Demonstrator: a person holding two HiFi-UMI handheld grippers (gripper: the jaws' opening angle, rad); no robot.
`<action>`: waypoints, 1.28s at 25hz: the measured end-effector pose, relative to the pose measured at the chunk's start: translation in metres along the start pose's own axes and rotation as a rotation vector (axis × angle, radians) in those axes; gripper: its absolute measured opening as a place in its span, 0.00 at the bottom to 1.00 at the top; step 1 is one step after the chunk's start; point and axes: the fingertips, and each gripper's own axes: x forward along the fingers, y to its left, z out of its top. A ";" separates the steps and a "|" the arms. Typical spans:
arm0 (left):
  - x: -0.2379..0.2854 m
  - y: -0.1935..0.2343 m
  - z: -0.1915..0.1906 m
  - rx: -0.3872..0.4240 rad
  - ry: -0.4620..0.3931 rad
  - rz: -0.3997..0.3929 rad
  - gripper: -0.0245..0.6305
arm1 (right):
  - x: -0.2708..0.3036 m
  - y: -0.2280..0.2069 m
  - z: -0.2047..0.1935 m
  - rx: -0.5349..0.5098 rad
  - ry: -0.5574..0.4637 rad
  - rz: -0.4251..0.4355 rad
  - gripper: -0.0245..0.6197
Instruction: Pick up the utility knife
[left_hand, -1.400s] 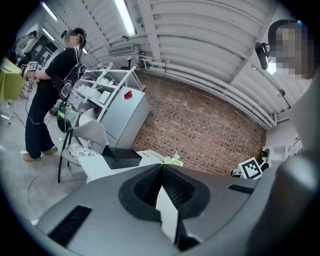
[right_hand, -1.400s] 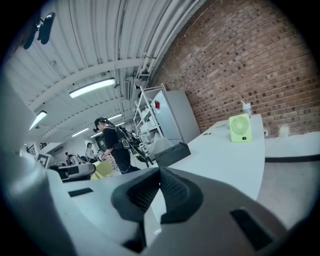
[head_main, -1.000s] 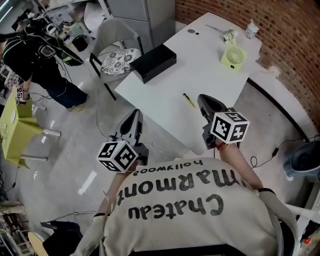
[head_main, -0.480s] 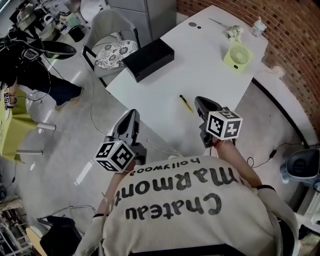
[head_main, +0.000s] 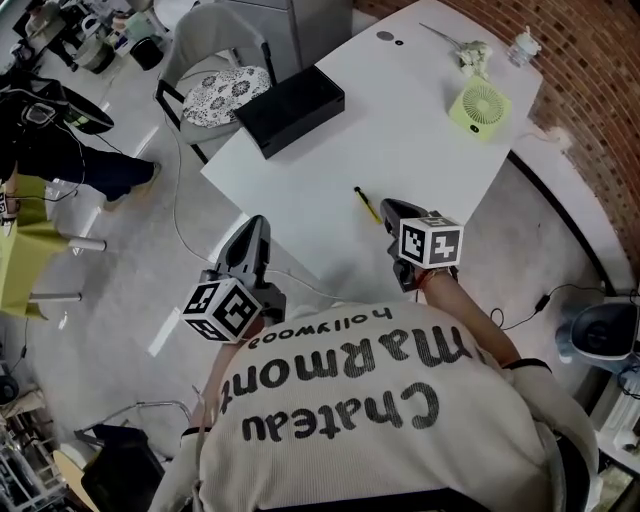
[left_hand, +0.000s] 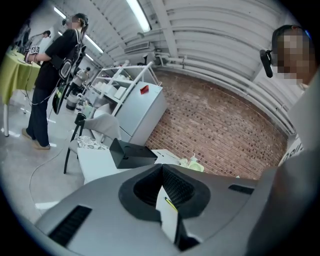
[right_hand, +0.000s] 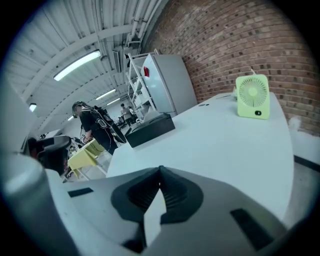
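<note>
The utility knife (head_main: 367, 204), slim and yellow-and-black, lies on the white table (head_main: 420, 150) near its front edge. My right gripper (head_main: 389, 207) is shut and empty, its tips just right of the knife and apart from it. In the right gripper view the jaws (right_hand: 160, 169) meet over bare tabletop, and the knife is out of sight. My left gripper (head_main: 258, 223) hangs off the table's left edge over the floor, shut and empty. In the left gripper view (left_hand: 161, 166) a sliver of the knife (left_hand: 171, 204) shows below the tips.
A black box (head_main: 290, 108) lies at the table's left side, and a green fan (head_main: 478, 108) stands at the far right. A chair with a patterned cushion (head_main: 227, 92) is beyond the table. A person (head_main: 60, 130) stands at left, and cables cross the floor.
The right gripper has sunk and drawn closer to the knife. The left gripper has come down a little beside the table edge. Both stay shut.
</note>
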 end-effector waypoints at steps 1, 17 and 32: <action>0.001 0.002 -0.001 -0.006 -0.003 0.006 0.04 | 0.003 -0.003 -0.003 0.001 0.012 0.000 0.04; -0.012 0.027 -0.007 -0.030 -0.007 0.088 0.04 | 0.032 -0.007 -0.038 -0.107 0.149 0.015 0.25; -0.010 0.019 -0.010 -0.039 -0.013 0.087 0.04 | 0.043 -0.010 -0.050 -0.332 0.246 -0.044 0.22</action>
